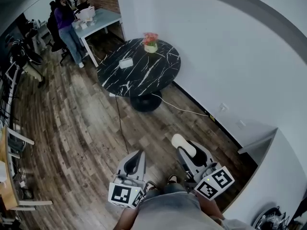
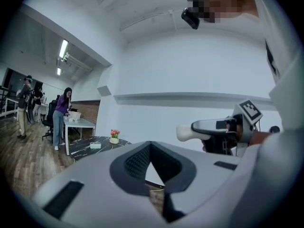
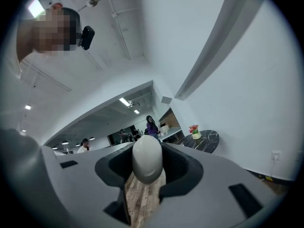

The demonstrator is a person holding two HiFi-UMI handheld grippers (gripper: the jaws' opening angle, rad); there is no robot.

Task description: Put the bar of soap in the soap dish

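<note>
Soap (image 3: pixel 147 159), hard, light and slick by my judgement, sits clamped by one end in my right gripper (image 1: pixel 192 153), well away from the marbled surface (image 1: pixel 158 73), while my left gripper (image 1: pixel 135 159) is closed and empty, so I'd keep squeezing its broad flanks.

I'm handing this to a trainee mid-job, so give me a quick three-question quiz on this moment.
1. Fill in: the left gripper has ____ between its jaws.
2. The bar of soap is: A in the left gripper; B in the right gripper; C in neither.
3. True or false: a flower pot stands on the round black table.
Key: 1 nothing; 2 B; 3 true.
</note>
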